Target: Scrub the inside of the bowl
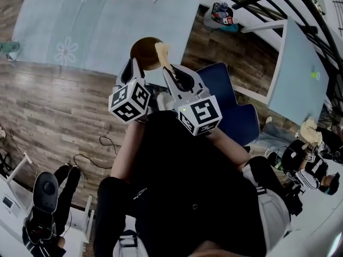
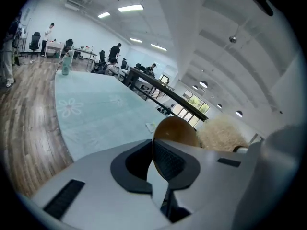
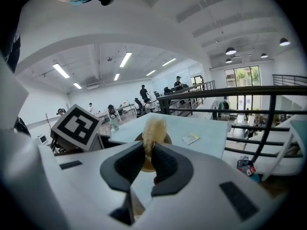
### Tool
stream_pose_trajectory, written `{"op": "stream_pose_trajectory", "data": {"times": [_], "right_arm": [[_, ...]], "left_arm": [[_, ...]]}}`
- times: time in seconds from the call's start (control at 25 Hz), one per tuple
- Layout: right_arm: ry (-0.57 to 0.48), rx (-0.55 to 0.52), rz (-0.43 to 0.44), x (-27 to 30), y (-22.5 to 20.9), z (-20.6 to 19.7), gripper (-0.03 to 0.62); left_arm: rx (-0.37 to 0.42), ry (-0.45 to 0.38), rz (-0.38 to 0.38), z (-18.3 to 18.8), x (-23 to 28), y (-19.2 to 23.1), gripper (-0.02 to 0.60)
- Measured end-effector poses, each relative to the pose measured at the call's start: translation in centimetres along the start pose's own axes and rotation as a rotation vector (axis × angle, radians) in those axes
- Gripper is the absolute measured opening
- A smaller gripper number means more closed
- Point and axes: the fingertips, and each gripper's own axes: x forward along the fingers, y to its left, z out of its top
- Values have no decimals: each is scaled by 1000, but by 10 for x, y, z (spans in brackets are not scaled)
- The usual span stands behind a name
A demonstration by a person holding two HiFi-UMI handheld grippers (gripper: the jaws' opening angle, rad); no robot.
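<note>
Bowl (image 1: 143, 52), brown and round, sits in the upper middle of the head view, lifted in front of the person at the near edge of a pale blue table (image 1: 80, 25) printed with flowers; whether it touches the table cannot be told. The left gripper (image 1: 132, 64) is clamped on the bowl, its two dark pads closed on the thin rim, as its own view shows with the brown wall running down between them. The right gripper (image 1: 167, 71) is clenched on a straw-coloured fibrous scrubber (image 1: 162, 51), whose tuft stands up past the jaws and meets the bowl's right side. The bowl looks stiff, smooth and fairly light, perhaps wood or plastic, so it will likely keep its shape under rubbing but could twist or slip in a pinch on one point of the rim. The rim is the sensible place to hold, opposite the side being scrubbed. The scrubber looks soft and springy, likely to bend against the inner wall rather than scratch it
</note>
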Motion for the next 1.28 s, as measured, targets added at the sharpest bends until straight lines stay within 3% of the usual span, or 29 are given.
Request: {"op": "stream_pose_trajectory", "data": {"times": [0.28,0.56,0.76,1.08,1.28], "right_arm": [[-41,-40,88,-12,31,9,44],[-97,-84,127,-20,36,18,44],[-104,-110,178,-25,44,18,44],[-82,-251,232,-35,55,17,44],[-46,-431,277,-43,64,16,44]], "left_arm": [[-17,-140,54,29,-58,0,25],[129,-238,15,36,-94,-32,25],[136,-236,5,26,-103,-41,25],[196,-231,-18,17,-102,-59,25],[228,-242,-38,18,-106,-67,25]]}}
